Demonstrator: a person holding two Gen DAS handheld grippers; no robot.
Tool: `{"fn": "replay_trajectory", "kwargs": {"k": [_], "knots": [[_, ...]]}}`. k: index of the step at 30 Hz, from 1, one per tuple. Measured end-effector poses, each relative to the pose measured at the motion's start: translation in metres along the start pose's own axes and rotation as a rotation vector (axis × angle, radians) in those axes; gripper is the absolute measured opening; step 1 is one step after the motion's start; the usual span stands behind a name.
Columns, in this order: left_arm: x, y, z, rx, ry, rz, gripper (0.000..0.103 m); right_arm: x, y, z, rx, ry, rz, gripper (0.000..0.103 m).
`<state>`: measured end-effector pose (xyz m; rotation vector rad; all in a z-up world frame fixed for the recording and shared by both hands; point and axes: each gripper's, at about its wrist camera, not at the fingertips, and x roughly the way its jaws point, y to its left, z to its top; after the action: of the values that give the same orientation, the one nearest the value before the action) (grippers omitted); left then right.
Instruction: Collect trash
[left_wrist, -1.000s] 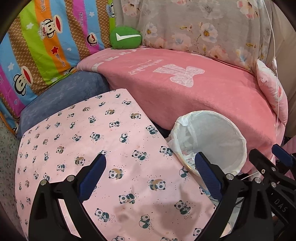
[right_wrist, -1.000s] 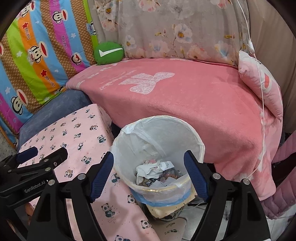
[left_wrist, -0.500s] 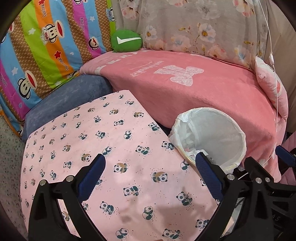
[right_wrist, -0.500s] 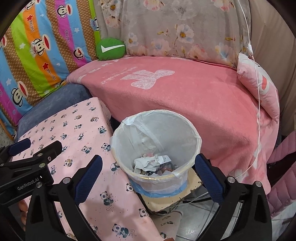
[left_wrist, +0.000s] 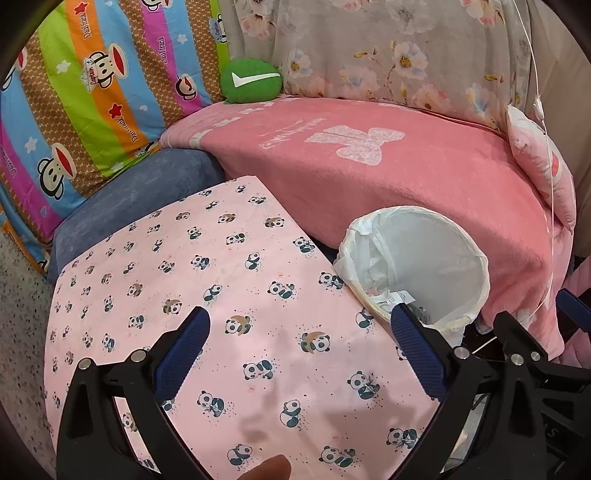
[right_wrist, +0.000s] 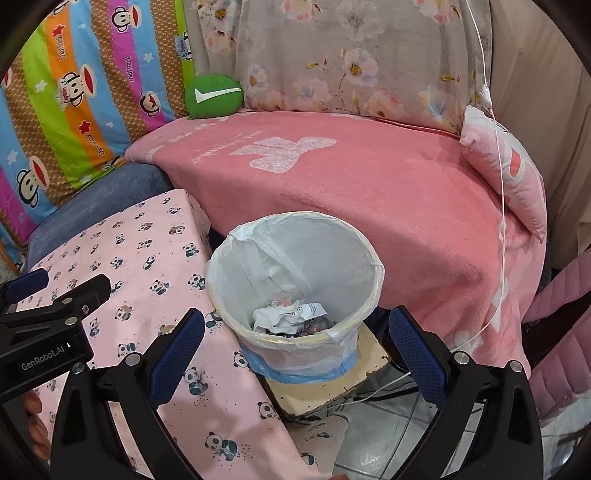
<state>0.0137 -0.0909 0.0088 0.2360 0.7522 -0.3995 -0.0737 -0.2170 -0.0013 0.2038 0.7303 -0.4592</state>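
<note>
White plastic lines the trash bin (right_wrist: 295, 280), which stands just beside the panda-print bench (left_wrist: 221, 295) and in front of the pink blanket (right_wrist: 369, 192). Crumpled paper trash (right_wrist: 284, 317) lies at its bottom. My right tool (right_wrist: 295, 343) hangs over the bin's near rim; its jaws have just been opening and now stand wide with nothing between them. My left tool (left_wrist: 301, 347) hovers above the bench cloth, also spread wide and empty. A green cushion (left_wrist: 251, 80) sits at the back.
</note>
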Motion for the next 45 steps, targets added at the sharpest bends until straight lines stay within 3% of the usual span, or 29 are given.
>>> {"fn": "replay_trajectory", "kwargs": {"k": [14,45], "knots": [[0.005,-0.003,-0.007,-0.008,0.023,0.038,0.095,0.005,-0.006,-0.008,-0.008,0.02,-0.019,0.099],[0.007,-0.01,-0.014,-0.014,0.043,0.028,0.095,0.009,-0.012,-0.014,-0.01,0.028,-0.029,0.099]]}}
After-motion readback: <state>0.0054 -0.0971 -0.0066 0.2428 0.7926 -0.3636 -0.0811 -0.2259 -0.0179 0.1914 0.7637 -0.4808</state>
